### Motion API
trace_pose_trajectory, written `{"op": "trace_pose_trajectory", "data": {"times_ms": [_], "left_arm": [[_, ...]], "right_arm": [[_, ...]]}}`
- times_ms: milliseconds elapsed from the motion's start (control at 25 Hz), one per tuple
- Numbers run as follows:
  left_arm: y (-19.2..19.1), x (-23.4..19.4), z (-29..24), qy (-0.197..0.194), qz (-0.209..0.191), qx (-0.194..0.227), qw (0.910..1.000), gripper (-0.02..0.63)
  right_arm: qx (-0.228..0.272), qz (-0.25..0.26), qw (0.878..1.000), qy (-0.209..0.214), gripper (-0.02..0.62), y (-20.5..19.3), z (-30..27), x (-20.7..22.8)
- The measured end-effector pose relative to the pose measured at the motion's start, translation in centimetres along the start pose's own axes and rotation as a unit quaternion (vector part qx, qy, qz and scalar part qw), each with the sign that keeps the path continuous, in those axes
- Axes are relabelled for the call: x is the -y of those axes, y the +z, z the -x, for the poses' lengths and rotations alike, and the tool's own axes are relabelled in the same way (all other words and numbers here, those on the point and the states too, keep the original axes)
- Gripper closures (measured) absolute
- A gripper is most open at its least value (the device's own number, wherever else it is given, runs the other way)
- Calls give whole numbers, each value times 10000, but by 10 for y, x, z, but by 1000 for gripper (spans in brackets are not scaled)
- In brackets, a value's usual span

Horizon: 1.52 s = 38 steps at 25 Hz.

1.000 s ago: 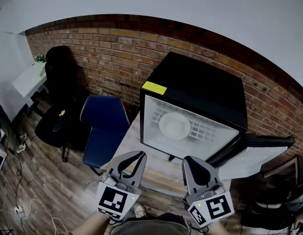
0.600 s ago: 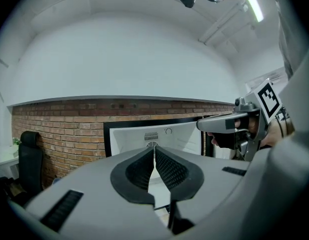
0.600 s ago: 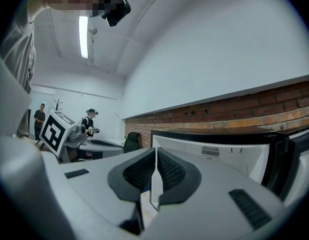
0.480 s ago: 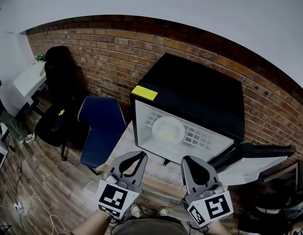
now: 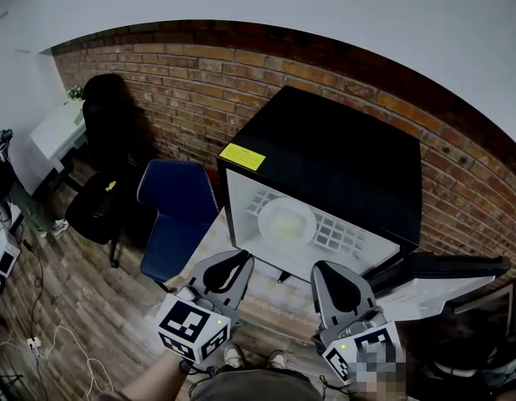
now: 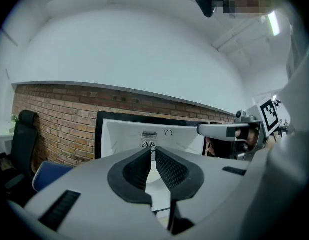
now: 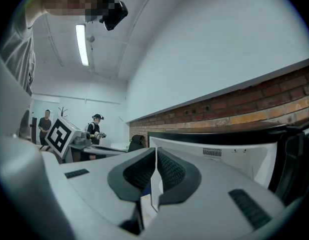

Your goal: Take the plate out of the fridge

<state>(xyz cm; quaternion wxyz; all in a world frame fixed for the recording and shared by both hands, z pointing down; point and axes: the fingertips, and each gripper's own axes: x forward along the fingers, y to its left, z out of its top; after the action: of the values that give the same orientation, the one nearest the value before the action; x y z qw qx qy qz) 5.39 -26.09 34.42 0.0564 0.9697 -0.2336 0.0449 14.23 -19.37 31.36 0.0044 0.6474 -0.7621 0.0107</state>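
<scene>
A black mini fridge stands open, its door swung out to the right. On the wire shelf in its white interior lies a pale round plate. My left gripper and right gripper hover side by side in front of the fridge opening, short of it. Both are shut with nothing between the pads. In the left gripper view the closed left gripper points at the fridge interior. The right gripper view shows the shut right gripper before the fridge.
The fridge sits on a light wooden table against a brick wall. A blue chair and a black office chair stand to the left, with a white desk beyond. Cables lie on the floor. Two people stand far behind.
The head view has shifted, so the fridge sits further left and slightly nearer. Both grippers stay shut and keep their places in front of it; the left one has turned a little.
</scene>
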Motion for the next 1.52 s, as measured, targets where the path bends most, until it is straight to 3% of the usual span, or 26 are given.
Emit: {"op": "trace_pose_trajectory", "data": {"times_ms": [280,400,760,960,1160,1240,1400,1520], "left_arm": [[-4,-14,-22,-80,836,78,9964,580],[-13,-19,-34,-169,1224,-19,9923,519],[-44,-36,-60,-299,2751,-115,9609,451],[-71,-45,-75,-351,3667,-273,9293,439],[-91,-50,-91,-440,4756,-317,8780,439],[-99,-51,-96,-432,5051,-348,8613,437],[-109,-49,-107,-517,5445,-418,8361,437],[-115,-50,-114,-561,5641,-441,8226,437]], "right_arm": [[-23,-22,10000,-7,563,-1,-4,8],[-62,-39,10000,-26,563,-3,-6,12],[-192,-63,9998,-67,563,-10,-15,20],[-328,-120,9993,-112,563,-19,-19,23],[-432,-168,9989,-111,563,-27,-25,23],[-466,-185,9987,-119,563,-30,-26,23],[-555,-213,9981,-178,563,-35,-29,28],[-611,-233,9976,-209,563,-39,-31,30]]}}
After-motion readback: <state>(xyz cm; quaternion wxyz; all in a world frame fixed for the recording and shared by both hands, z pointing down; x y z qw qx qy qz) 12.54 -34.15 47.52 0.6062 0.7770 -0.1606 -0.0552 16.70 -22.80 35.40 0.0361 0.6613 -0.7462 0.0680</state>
